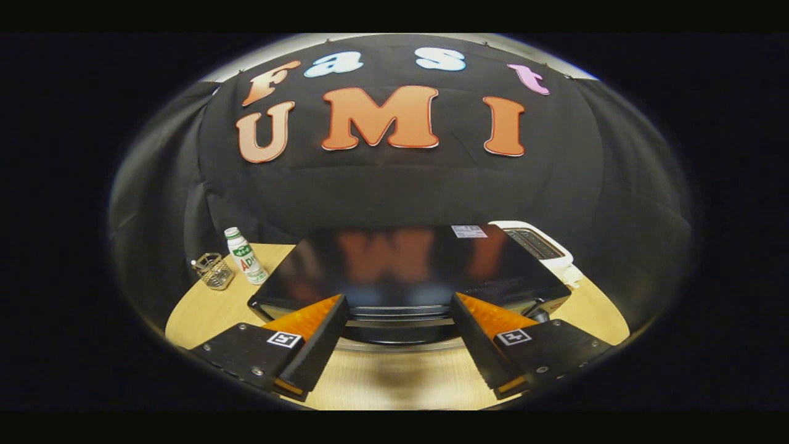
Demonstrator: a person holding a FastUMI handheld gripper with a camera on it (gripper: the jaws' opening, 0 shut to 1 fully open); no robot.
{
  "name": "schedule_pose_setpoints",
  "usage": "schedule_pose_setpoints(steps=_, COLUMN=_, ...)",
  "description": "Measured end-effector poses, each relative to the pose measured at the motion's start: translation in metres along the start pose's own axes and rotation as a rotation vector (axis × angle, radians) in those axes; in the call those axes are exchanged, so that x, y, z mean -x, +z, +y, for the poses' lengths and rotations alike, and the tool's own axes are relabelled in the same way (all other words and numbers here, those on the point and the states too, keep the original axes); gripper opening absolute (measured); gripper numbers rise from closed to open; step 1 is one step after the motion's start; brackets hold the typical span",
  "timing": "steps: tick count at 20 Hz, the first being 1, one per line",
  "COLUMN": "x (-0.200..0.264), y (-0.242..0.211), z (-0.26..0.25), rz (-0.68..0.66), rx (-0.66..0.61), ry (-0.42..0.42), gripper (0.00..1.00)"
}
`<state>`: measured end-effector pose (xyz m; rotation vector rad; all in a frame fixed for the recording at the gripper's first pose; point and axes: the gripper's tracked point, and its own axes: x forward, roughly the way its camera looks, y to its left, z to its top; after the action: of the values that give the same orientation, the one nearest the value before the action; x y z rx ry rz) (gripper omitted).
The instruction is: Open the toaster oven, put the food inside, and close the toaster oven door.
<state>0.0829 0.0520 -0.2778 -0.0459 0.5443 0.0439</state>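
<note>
The two-finger tool point(397, 320) hangs above and just in front of the glossy black, flat-topped toaster oven point(400, 265), its fingers spread wide apart and clamped on nothing; the oven's front upper edge and a curved strip of pale metal, probably the door handle point(400, 346), lie in the gap between the fingertips. By my reading this is the first step, opening the oven; the door looks shut, though the front face is seen too steeply from above to be sure, and no food is held.

The next move, as I judge it, calls for lowering the tool until the fingers bracket the handle, closing on it, and drawing outward and down along the door's hinge arc; a straight pull would likely drag the whole oven across the desk.

The oven top is smooth and mirror-like, giving back blurred colour; such a surface would offer little grip, so the handle is the part to take. The fingers point(314, 345) are black wedge-shaped blocks with finely ribbed inner faces and translucent orange backs, each mount bearing a small square marker. The pale wooden desk point(203, 308) is round-edged and matt. To the oven's left stand a small white plastic bottle with a green cap point(245, 256) and a little wire basket point(216, 271), well apart from the tool; behind the oven's right corner sits a white slotted toaster point(536, 243).
</note>
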Motion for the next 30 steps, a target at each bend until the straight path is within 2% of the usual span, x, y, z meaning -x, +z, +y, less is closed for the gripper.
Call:
schedule_pose_setpoints(steps=9, x=0.034, y=-0.025, z=-0.003, rz=-0.012, rx=0.006, ry=0.0, gripper=0.99)
schedule_pose_setpoints(steps=17, x=0.075, y=-0.081, z=-0.007, rz=0.034, rx=0.0, ry=0.005, gripper=0.99)
schedule_pose_setpoints(steps=24, x=0.091, y=-0.14, z=-0.01, rz=0.128, rx=0.006, ry=0.006, gripper=0.99)
schedule_pose_setpoints(steps=30, x=0.093, y=-0.2, z=-0.017, rz=0.272, rx=-0.018, ry=0.001, gripper=1.0)
